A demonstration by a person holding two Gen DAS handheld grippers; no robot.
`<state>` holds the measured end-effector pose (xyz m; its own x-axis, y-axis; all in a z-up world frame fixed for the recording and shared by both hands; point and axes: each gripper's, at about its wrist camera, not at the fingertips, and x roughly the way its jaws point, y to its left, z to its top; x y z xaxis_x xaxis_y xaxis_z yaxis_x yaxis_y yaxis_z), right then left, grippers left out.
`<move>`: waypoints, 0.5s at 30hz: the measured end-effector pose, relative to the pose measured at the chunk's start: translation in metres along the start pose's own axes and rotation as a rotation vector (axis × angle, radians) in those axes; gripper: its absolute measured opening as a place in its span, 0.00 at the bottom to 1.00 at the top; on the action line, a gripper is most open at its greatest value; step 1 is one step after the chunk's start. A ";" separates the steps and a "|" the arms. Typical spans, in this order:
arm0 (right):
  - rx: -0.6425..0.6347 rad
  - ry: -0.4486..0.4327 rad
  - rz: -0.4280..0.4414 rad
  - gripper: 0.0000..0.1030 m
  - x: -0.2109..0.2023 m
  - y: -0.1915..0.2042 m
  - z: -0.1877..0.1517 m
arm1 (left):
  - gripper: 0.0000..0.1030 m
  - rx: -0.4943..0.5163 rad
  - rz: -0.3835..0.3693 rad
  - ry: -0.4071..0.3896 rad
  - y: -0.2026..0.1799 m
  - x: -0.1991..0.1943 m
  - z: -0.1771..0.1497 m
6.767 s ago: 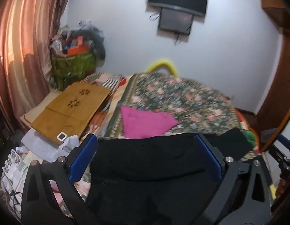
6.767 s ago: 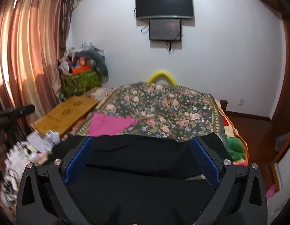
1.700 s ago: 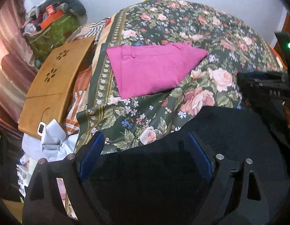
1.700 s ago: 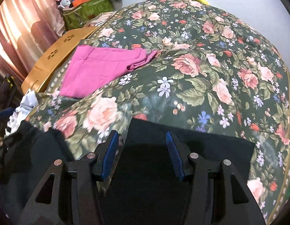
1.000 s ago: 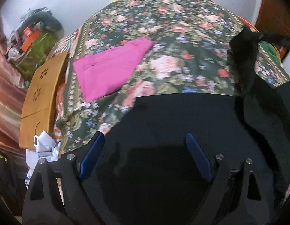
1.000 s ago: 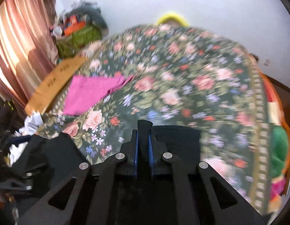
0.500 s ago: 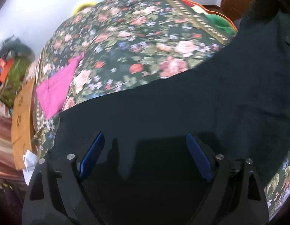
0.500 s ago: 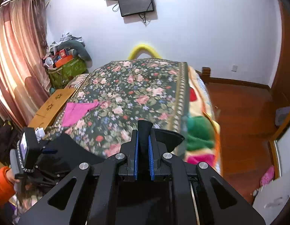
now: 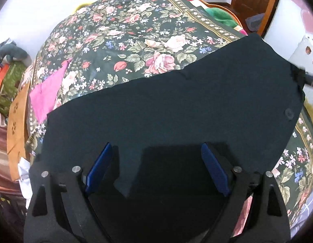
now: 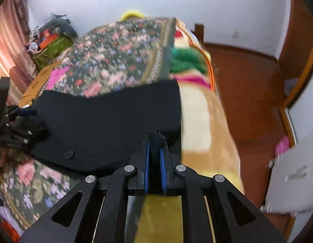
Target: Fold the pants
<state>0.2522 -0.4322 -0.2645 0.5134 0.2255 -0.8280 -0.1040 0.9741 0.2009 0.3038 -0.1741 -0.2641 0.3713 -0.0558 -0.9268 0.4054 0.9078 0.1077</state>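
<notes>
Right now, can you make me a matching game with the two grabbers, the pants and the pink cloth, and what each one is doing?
Things:
1. left gripper
2. right gripper
3. black pants
4. pink cloth

States:
A. shut on a pinch of black fabric
B. lying at the far left of the floral bedspread
C. open, fingers wide apart above the dark cloth
D. spread across the near part of the bed

Pairs: 1-C, 2-A, 3-D, 4-B

Left gripper (image 9: 156,167): black frame with triangular cutouts, blue ribbed pads (image 9: 214,169), silver screw heads. Right gripper (image 10: 154,158): same black frame, blue pads (image 10: 146,170), silver screws, yellow-green plate behind.
</notes>
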 end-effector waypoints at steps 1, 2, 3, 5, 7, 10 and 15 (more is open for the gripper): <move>0.002 0.006 -0.015 0.10 0.000 0.000 -0.005 | 0.87 -0.007 -0.005 -0.001 0.001 0.000 -0.001; -0.002 0.005 -0.032 0.11 0.000 0.001 -0.007 | 0.87 -0.018 -0.015 -0.003 0.003 0.000 -0.001; -0.010 0.001 -0.046 0.12 -0.003 0.001 -0.010 | 0.87 -0.027 -0.022 -0.004 0.004 0.000 -0.001; -0.025 0.007 -0.091 0.19 -0.008 0.007 -0.008 | 0.87 -0.049 -0.032 -0.010 0.009 -0.001 -0.002; -0.037 -0.004 -0.147 0.26 -0.015 0.011 -0.007 | 0.87 -0.065 -0.029 -0.025 0.014 -0.004 -0.003; -0.062 -0.046 -0.220 0.39 -0.026 0.021 -0.001 | 0.87 -0.096 -0.019 -0.070 0.028 -0.015 -0.007; -0.099 -0.117 -0.195 0.46 -0.044 0.048 0.018 | 0.87 -0.171 0.021 -0.165 0.072 -0.044 -0.018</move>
<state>0.2401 -0.3952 -0.2089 0.6269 0.0350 -0.7783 -0.0732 0.9972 -0.0141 0.3017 -0.0993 -0.2222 0.5155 -0.0912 -0.8520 0.2543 0.9658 0.0504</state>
